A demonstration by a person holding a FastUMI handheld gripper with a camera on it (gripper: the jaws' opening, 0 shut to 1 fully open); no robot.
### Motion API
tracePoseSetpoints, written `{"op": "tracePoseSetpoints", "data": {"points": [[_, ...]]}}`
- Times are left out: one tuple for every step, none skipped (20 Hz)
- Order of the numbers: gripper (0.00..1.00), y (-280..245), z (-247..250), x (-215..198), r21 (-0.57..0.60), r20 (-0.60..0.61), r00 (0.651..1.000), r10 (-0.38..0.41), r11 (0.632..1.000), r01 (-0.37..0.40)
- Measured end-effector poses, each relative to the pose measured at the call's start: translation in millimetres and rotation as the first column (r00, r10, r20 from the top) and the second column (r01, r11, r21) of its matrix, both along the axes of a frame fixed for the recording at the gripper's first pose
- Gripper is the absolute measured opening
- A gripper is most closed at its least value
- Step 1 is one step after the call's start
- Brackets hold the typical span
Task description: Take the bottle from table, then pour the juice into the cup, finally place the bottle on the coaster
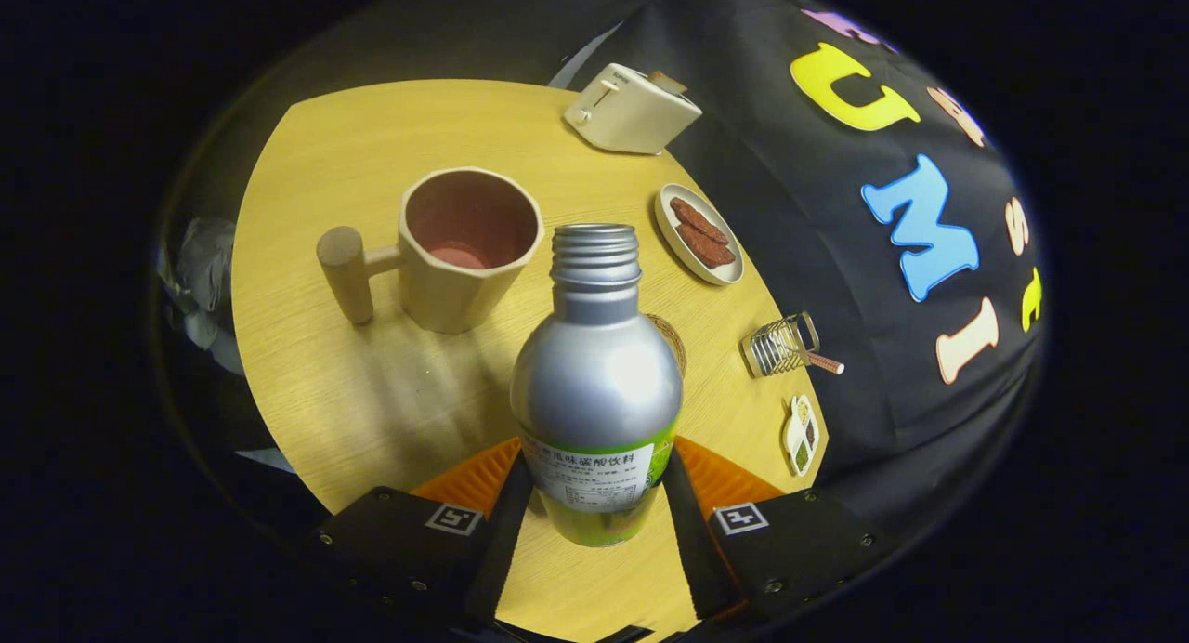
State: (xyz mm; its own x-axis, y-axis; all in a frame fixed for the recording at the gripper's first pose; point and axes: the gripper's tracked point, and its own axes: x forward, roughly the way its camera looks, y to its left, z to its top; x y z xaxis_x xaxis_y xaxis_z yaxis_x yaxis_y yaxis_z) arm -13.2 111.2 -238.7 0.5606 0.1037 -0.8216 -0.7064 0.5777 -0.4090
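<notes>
Two fingers of my jaws (594, 494) flank the bottle (596, 383), one on each side of its lower labelled part, and both look pressed against it, so I read them as clamped on the bottle. It stands upright between them, silver with a green band and a white label, its threaded neck open at the top with no cap on it. Whether its base touches the table (372, 392) or hangs just above it, I cannot tell.

Going from the left: beyond the left finger, off the edge of the round wooden table, I see crumpled pale material (200, 271), too dim to identify. Ahead of the jaws and left of the bottle stands the cup (464, 248), a beige faceted mug with a reddish inside and a thick wooden peg handle pointing left. It is upright and apart from the bottle.

Directly behind the bottle, a sliver of the woven coaster (676, 341) peeks out at its right shoulder, lying flat on the table.

Further beyond, at the far edge, sits a cream toaster (632, 111). To the right of the bottle and beyond the right finger I see a small oval plate (667, 223) with brown slices on it, then a wire holder (780, 346) lying near the table's edge, and nearest the right finger a small divided dish (801, 434).
</notes>
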Motion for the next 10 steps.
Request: {"op": "tracePoseSetpoints", "data": {"points": [[0.76,0,-1,2,0.028,0.002,1.0,-0.019,0.999,0.019],[0.76,0,0,4,0.059,0.002,0.999,-0.039,0.998,0.038],[0.76,1,-1,6,0.09,-0.001,0.998,-0.058,0.994,0.058],[0.76,0,0,10,0.117,-0.002,0.997,-0.076,0.99,0.076],[0.76,-1,0,14,0.141,-0.003,0.996,-0.094,0.986,0.094],[0.76,-1,2,18,0.166,-0.003,0.994,-0.11,0.98,0.109],[0.76,-2,1,22,0.188,-0.005,0.992,-0.125,0.974,0.124],[0.76,-3,1,26,0.208,-0.011,0.99,-0.137,0.969,0.137],[0.76,-4,1,28,0.228,-0.016,0.989,-0.145,0.963,0.145],[0.76,-5,2,31,0.245,-0.015,0.989,-0.149,0.958,0.148]]}}
